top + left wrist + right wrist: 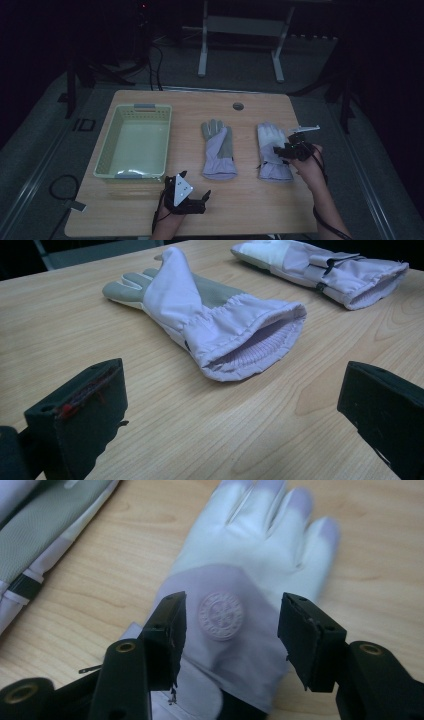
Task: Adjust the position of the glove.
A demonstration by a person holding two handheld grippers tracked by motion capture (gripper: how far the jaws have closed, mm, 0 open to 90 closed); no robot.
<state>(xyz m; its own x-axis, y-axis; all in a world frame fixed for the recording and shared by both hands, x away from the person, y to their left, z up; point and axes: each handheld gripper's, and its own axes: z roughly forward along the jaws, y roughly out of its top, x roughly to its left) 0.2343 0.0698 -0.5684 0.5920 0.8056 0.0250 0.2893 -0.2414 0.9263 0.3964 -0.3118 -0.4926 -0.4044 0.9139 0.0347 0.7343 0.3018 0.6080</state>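
Left gripper (192, 192) agape near table edge (185, 234), right gripper (230, 630) spread over right glove (250, 565) (basket (134, 141) far left)

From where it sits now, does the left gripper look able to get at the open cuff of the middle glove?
Probably yes. The left gripper is open, and bare table lies between its jaws and the middle glove, whose cuff faces it.
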